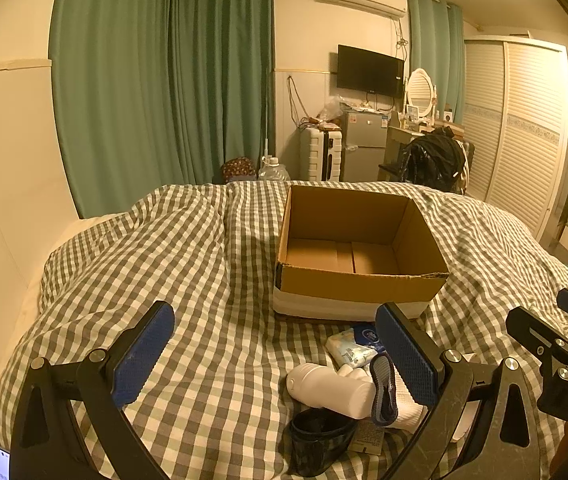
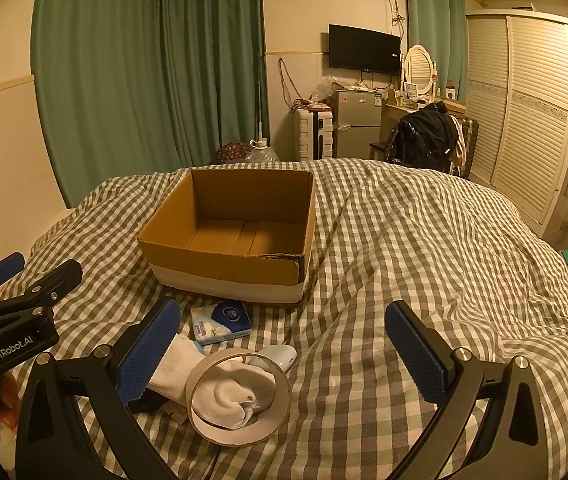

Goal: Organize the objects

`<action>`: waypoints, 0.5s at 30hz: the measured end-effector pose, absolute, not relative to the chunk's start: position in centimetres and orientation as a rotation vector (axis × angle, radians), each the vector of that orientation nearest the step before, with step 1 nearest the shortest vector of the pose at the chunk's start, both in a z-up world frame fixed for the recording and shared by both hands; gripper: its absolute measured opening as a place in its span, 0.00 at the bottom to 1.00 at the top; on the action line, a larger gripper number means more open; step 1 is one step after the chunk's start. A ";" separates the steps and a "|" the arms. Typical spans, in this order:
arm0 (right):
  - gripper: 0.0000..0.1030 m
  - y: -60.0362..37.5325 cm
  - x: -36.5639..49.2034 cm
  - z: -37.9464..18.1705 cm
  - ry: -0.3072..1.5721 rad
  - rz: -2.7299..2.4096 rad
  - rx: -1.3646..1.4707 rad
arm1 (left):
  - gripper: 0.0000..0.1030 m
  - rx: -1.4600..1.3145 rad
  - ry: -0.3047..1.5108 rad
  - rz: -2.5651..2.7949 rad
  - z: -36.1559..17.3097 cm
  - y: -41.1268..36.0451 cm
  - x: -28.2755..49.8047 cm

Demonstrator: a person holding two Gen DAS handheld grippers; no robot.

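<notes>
Box [image 2: 228, 268] rim clear (bed [image 2: 403, 260] beyond bare) | clutter: tape ring [image 2: 240, 396]

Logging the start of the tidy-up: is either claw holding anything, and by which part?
Nothing is held. The left claw and right claw both stand wide open above the checked bedspread, pads bare.

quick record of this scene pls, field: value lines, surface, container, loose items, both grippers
surface: bed with checked cover
container: open cardboard box, nothing visible inside
loose items: tissue pack, white sock, tape roll, white bottle, black cup
items' place: clustered on the cover in front of the box
left gripper: open, holding nothing
right gripper: open, holding nothing
</notes>
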State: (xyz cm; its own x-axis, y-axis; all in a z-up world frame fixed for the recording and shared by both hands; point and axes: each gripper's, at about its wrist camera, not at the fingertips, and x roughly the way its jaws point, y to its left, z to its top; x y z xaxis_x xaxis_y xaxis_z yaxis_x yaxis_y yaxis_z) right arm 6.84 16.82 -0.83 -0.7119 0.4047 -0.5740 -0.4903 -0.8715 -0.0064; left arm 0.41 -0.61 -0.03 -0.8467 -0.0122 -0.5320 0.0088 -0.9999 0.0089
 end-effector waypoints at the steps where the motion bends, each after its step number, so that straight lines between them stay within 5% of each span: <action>1: 1.00 16.8 6.8 -0.9 0.201 2.520 -0.798 | 1.00 0.867 -0.012 -3.006 0.0 -0.6 0.4; 15: 1.00 16.9 6.9 -0.9 0.210 2.517 -0.799 | 1.00 0.891 -0.002 -3.015 -0.1 -0.6 0.3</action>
State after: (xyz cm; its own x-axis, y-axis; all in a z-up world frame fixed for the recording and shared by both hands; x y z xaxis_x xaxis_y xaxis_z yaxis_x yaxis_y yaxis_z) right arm 6.88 16.93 -0.89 -0.7100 0.4042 -0.5766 -0.4943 -0.8693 -0.0008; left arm 0.28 -0.64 -0.08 -0.8394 0.0024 -0.5435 -0.0029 -1.0000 0.0001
